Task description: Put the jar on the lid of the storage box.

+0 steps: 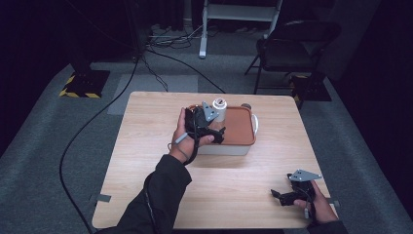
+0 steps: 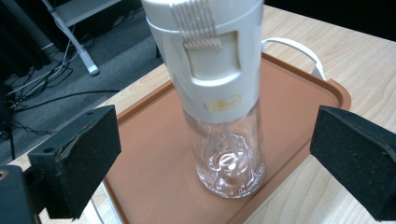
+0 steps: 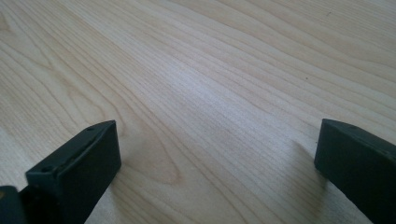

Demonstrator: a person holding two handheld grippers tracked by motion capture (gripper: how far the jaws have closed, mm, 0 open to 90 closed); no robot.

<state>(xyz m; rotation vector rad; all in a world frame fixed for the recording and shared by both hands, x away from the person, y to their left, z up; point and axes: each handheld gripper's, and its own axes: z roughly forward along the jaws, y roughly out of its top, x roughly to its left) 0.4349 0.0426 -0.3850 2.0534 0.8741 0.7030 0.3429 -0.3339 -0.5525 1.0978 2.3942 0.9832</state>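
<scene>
Left gripper (image 2: 212,154): its 2 black jaws stand wide apart and grip nothing; in the high view it hangs over the near left part of the box lid (image 1: 210,124).
Bottle (image 2: 219,88): stands upright straight ahead of the left gripper, between the 2 jaws' lines but touching neither; clear glass body below, white cap section above, nothing visible inside the glass.
Bottle in the high view (image 1: 219,109): just beyond the left gripper's grey plate, at the far left part of the lid.
Lid (image 2: 154,154): a flat brown-orange lid under the bottle and under the left gripper's jaws; it sits on a white box (image 1: 224,148).
White handle (image 2: 299,49): beyond the bottle, at the lid's far edge.
Right gripper (image 3: 217,154): jaws wide apart, holding nothing, bare wood between them.
Right gripper's place (image 1: 292,192): low over the table (image 1: 146,161), well apart from the box, at the near right corner.
</scene>
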